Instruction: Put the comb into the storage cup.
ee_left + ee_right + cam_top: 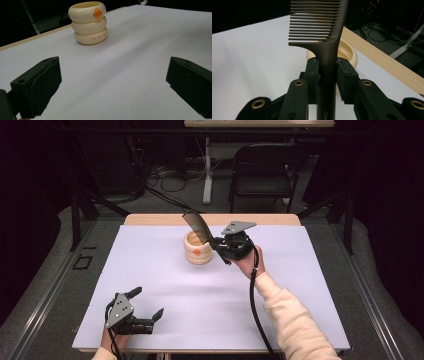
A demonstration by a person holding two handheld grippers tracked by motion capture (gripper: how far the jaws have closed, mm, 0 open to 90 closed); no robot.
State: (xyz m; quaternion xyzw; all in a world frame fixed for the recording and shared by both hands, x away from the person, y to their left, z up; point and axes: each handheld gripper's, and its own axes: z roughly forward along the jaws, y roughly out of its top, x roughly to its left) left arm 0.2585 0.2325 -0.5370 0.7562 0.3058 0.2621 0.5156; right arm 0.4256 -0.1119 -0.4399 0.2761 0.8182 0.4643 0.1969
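My matt black plastic jaws pinch a smooth dark plastic comb (329, 53) above a glossy cream holder (88, 22) on the matt white surface (150, 285).

Both tools were matte black, each topped by a grey three-cornered plate dotted with screws. The right tool (223, 251) showed brass-ringed holes on its arms and trailed a black cable past a cream sleeve (295, 322). The left tool (146, 304) had blocky pads (41, 83).
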